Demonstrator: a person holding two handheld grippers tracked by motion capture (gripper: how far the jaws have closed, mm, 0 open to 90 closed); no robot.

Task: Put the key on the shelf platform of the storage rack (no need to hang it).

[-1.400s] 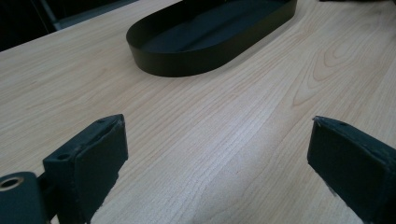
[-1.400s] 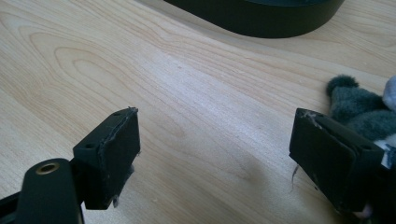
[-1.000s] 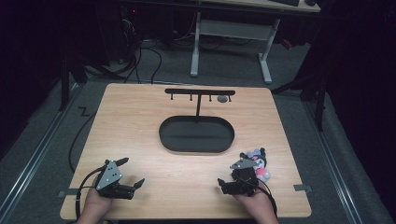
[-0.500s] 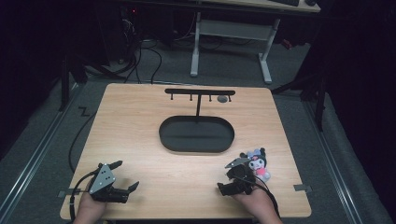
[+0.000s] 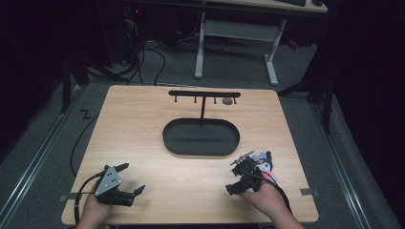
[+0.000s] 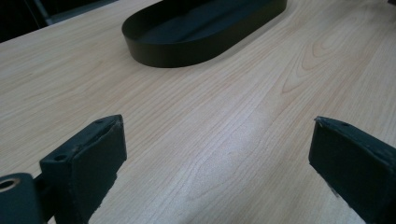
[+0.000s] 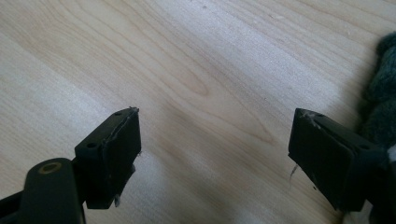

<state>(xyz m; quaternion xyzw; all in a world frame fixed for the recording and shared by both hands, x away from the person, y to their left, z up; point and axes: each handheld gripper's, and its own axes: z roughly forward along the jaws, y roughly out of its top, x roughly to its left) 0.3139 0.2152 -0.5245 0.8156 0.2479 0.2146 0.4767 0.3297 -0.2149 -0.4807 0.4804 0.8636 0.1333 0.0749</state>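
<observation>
A small black, white and pink plush toy (image 5: 265,164) lies on the wooden table (image 5: 143,129) at the front right. My right gripper (image 5: 240,172) stands open just left of it, and the toy's dark fur (image 7: 380,88) shows beside the right jaw in the right gripper view. Bare wood lies between the jaws of the right gripper (image 7: 217,126). At the front left my left gripper (image 5: 131,178) is open over bare wood. In the left gripper view, this left gripper (image 6: 219,135) points toward the black oval tray (image 6: 201,28).
The black oval tray (image 5: 200,137) sits mid-table. Behind it stands a black T-shaped rack (image 5: 204,94) with small hooks, and a small grey object (image 5: 228,101) lies near its right end. Cables and desk legs are on the floor beyond the far edge.
The left hand has drawn its gripper slightly back toward the table's front-left edge. The right gripper has shifted a little to the left of the plush toy. Both stay open.
</observation>
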